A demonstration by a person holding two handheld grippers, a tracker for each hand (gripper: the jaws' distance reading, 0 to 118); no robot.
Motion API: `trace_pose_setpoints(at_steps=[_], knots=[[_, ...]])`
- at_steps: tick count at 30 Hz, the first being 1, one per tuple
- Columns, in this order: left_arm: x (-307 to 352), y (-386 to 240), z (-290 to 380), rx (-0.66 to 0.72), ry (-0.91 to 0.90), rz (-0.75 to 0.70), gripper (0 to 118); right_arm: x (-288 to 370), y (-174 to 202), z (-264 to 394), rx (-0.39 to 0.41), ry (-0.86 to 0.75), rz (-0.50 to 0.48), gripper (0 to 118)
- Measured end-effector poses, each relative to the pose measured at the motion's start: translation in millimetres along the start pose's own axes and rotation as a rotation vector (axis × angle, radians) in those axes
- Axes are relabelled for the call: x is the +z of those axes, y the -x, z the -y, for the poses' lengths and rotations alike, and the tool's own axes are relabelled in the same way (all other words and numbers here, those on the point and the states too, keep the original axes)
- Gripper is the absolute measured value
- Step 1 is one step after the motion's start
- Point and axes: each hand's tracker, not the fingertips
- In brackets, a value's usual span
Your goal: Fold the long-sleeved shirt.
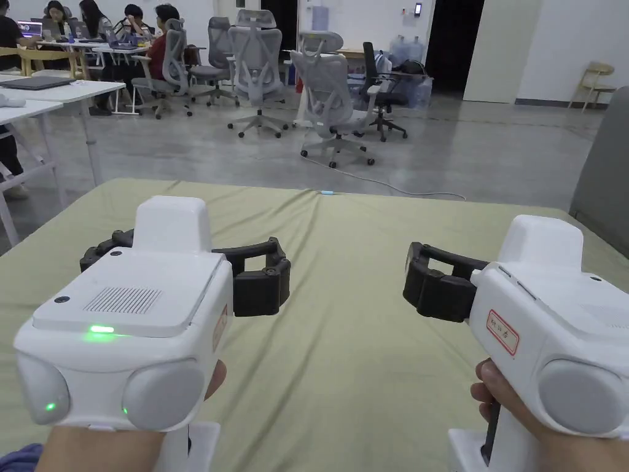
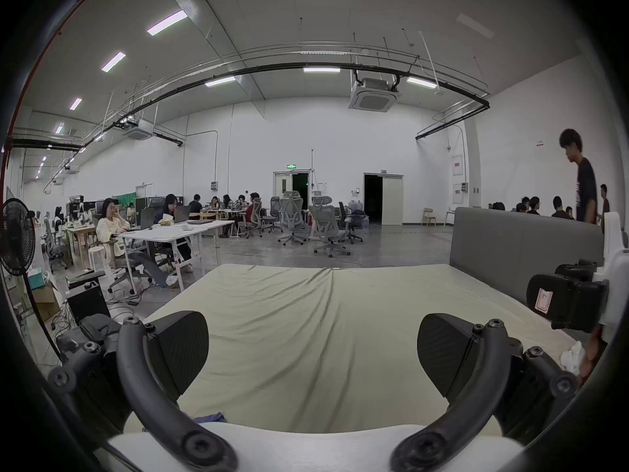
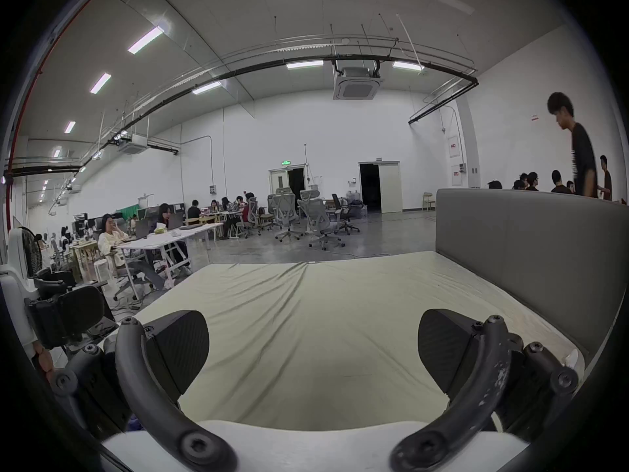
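Pale green sheet (image 1: 344,295) covered the bed, wrinkled toward its far edge. L gripper (image 2: 313,353) and R gripper (image 3: 313,350) hovered above the sheet, jaws wide, nothing between them. L gripper view caught a purple cloth scrap (image 2: 211,417) at the sheet's near edge, possibly the shirt. Grey headboard (image 3: 531,241) bounded the sheet's right side.

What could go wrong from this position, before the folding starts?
1. Both grippers, left gripper and right gripper, hang open above the wrinkled green sheet; a low grasp might pinch the sheet itself.
2. A bluish cloth lies at the near edge, almost under the left gripper; reaching for it half-seen may be clumsy.
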Motion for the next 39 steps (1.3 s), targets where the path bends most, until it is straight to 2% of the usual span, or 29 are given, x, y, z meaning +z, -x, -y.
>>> trace_pose_setpoints(at_steps=[39], knots=[[-1.7,1.8,0.0,0.03,0.009,0.04,118,-0.2,8.9,0.1,-0.006,-0.021,-0.049,118]])
